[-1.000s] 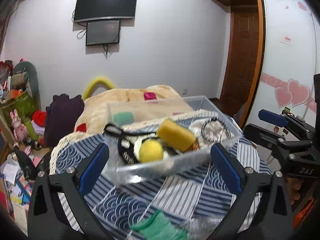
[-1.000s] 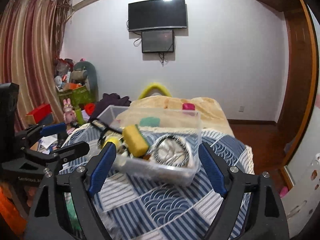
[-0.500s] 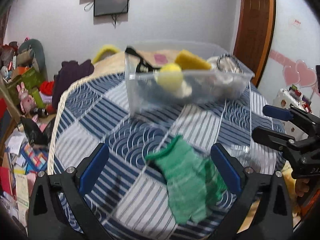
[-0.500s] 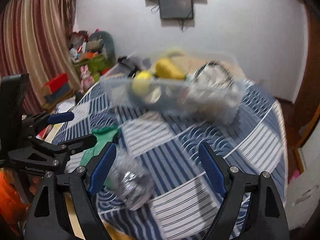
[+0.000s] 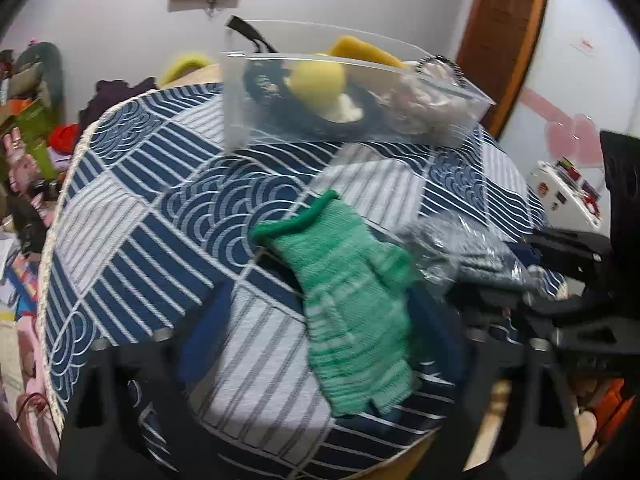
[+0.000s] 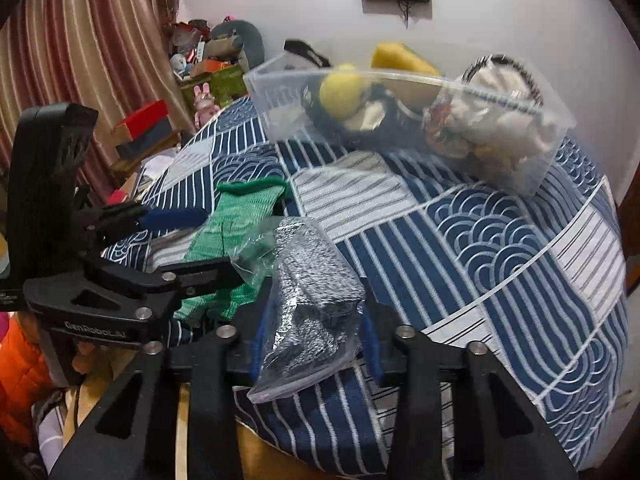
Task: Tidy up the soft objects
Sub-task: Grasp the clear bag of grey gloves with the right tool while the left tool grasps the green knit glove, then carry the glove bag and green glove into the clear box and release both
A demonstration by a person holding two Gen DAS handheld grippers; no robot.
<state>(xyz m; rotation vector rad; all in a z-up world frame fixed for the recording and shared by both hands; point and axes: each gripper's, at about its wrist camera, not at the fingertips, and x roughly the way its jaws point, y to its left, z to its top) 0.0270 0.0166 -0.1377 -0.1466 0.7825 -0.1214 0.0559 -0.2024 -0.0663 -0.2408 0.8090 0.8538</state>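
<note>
Here we see left gripper [image 5: 320, 344] spread astride green glove [image 5: 352, 304] | right gripper [image 6: 312, 320] pinching bagged grey fabric [image 6: 308, 292] | clear bin [image 6: 404, 120] far on quilt [image 6: 500, 248].

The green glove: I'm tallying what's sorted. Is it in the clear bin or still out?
Out. The green glove lies flat on the blue patterned cloth, nearer than the clear bin.

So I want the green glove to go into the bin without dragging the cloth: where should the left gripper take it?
Grip the green knitted glove across its palm, coming straight down from above. It lies flat on the patterned cloth, cuff toward the clear plastic bin, and already sits between the left gripper fingers. Its right edge lies close to the bagged grey glove, so avoid that side.
</note>
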